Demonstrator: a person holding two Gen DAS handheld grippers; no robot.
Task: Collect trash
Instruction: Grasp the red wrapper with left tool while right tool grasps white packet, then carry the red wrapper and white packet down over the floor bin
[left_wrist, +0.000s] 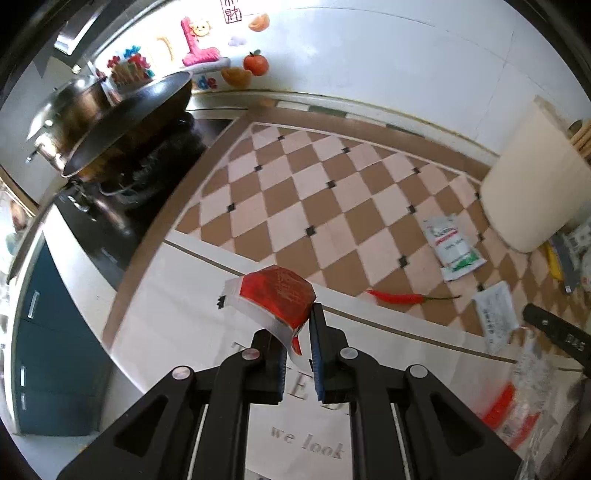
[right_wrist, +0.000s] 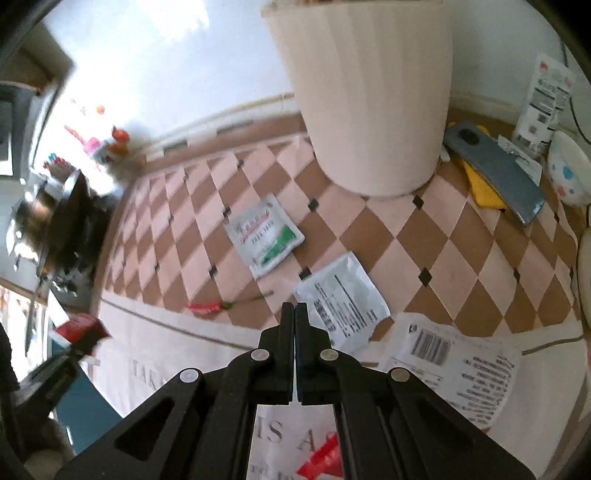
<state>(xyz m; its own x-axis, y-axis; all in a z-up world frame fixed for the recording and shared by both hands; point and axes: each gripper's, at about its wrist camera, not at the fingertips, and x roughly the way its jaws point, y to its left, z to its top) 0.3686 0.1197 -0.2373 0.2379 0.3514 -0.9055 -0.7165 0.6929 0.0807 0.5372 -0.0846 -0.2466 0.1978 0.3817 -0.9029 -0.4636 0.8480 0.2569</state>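
Observation:
My left gripper (left_wrist: 298, 332) is shut on a red and white crumpled packet (left_wrist: 275, 295) and holds it above the counter; the packet also shows at the far left of the right wrist view (right_wrist: 79, 326). My right gripper (right_wrist: 295, 314) is shut and empty, just over a grey-white sachet (right_wrist: 341, 301). A white and green sachet (right_wrist: 264, 234) and a red chili (right_wrist: 207, 308) lie on the checkered mat (right_wrist: 436, 240). A cream bin (right_wrist: 373, 92) stands behind them. A white wrapper with a barcode (right_wrist: 454, 362) lies at the right.
A wok (left_wrist: 122, 110) sits on the stove at the left. A phone (right_wrist: 495, 171) on a yellow cloth, a white spotted bowl (right_wrist: 569, 173) and a white bottle (right_wrist: 543, 103) stand right of the bin. A clear bag with red (left_wrist: 517, 402) lies low right.

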